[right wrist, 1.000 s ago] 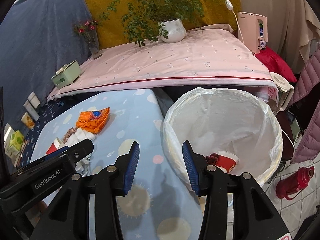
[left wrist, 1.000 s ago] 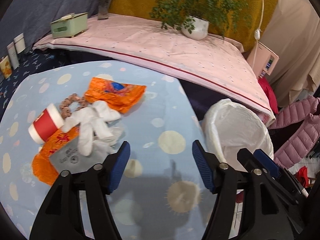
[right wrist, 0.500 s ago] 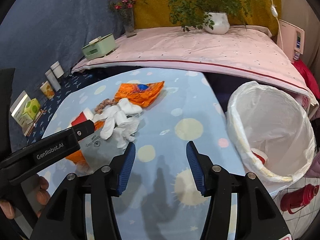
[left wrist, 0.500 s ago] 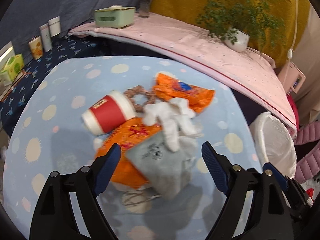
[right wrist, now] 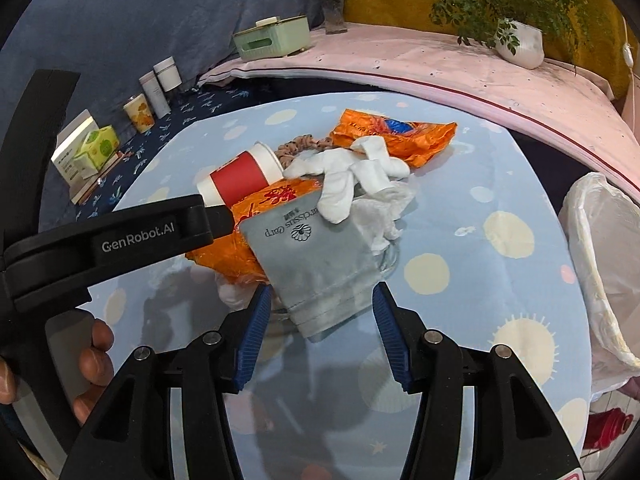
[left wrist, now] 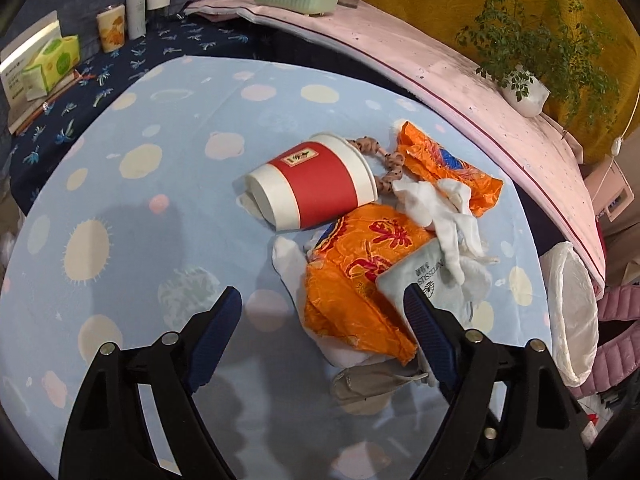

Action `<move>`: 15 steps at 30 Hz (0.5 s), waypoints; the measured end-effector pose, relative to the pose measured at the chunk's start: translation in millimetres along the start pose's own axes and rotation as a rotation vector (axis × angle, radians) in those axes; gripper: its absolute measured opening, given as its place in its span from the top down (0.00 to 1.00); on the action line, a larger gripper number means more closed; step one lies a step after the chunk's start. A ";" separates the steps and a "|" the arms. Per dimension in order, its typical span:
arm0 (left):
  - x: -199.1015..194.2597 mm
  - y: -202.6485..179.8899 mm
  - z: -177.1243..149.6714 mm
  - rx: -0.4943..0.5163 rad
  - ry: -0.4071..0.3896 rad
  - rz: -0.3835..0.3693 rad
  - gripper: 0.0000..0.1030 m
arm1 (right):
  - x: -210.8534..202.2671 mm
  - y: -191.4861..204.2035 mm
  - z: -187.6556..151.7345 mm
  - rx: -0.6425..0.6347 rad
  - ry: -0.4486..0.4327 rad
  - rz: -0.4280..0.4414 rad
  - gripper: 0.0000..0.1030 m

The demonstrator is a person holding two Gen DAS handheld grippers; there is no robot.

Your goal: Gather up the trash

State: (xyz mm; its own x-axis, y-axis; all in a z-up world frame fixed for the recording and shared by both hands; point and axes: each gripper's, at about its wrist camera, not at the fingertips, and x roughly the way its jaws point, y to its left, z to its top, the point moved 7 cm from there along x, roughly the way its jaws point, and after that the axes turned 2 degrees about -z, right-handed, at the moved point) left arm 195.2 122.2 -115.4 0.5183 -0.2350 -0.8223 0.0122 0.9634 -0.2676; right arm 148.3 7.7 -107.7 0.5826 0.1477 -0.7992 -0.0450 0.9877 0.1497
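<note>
Leftmost on the dotted blue counter (left wrist: 168,184): red-and-white paper cup (left wrist: 316,186) on its side, long axis slanting from near-left base to far-right mouth, well ahead of the left gripper (left wrist: 322,322). Fingers (left wrist: 218,332) spread wide, having just eased in a touch, clamped on nothing; crumpled orange wrapper (left wrist: 360,280) lying between and just ahead of them.

Further right: grey pouch (right wrist: 316,256) overlapping that wrapper, long axis running away from the right gripper (right wrist: 320,336), near hem just beyond its fingertips. Fingers (right wrist: 252,336) about half apart, nothing pinched. Probably the nearer hand for the pouch.

Far right: white-lined bin (right wrist: 608,264) off the counter's edge, well apart from the heap.
</note>
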 end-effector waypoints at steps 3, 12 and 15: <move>5.0 -0.4 -4.3 0.004 0.022 -0.019 0.33 | 11.3 6.2 -3.3 -0.009 0.021 0.000 0.50; 9.3 -10.8 -8.9 0.031 0.049 -0.084 0.71 | 28.6 7.8 -8.2 -0.035 0.052 -0.018 0.71; 3.0 -15.9 -6.9 0.046 0.032 -0.097 0.77 | 24.9 3.3 -5.9 -0.022 0.045 -0.011 0.85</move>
State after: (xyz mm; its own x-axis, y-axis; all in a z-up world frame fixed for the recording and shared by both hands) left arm 190.7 105.2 -117.1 0.4857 -0.3303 -0.8093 0.1005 0.9408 -0.3237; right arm 157.9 14.9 -130.6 0.5463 0.1385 -0.8261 -0.0569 0.9901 0.1283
